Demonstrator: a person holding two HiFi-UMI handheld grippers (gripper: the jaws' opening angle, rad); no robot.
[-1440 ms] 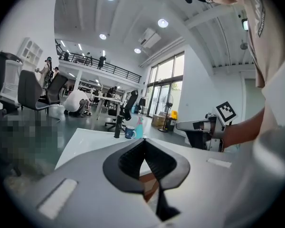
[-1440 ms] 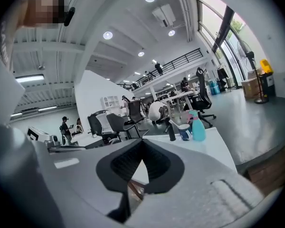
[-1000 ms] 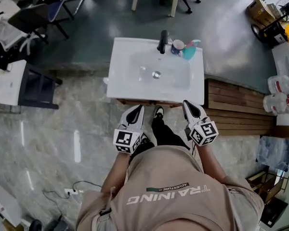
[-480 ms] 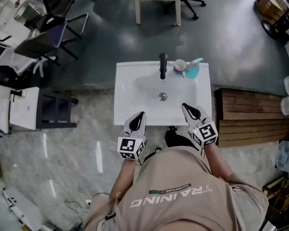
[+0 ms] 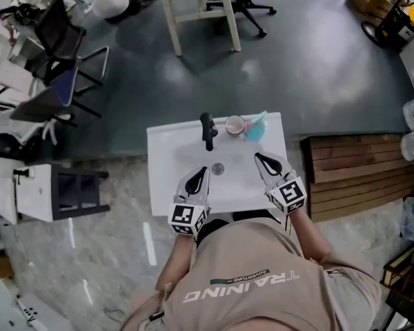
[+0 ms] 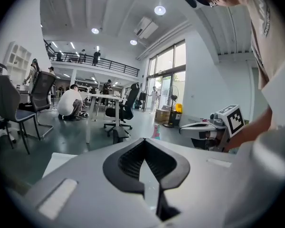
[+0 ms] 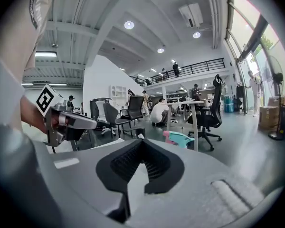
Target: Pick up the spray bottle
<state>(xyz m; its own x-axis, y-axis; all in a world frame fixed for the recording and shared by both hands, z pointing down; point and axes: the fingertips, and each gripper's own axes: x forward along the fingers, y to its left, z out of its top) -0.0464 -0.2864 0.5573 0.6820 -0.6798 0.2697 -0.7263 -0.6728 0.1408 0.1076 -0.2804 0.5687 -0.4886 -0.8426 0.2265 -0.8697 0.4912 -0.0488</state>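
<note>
In the right gripper view I get only the spray bottle's (image 7: 180, 137) pink-and-teal head; the right gripper's (image 7: 141, 142) own body hides the rest. In the head view, the cup (image 5: 234, 125) at the sink's (image 5: 167, 178) back edge is too small to read, and the person's torso (image 5: 248, 274) partly covers the sink's front rim.

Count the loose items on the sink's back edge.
2: a cup just right of the black faucet, and the teal spray bottle beside it, farther right. Nothing looks hidden.
</note>
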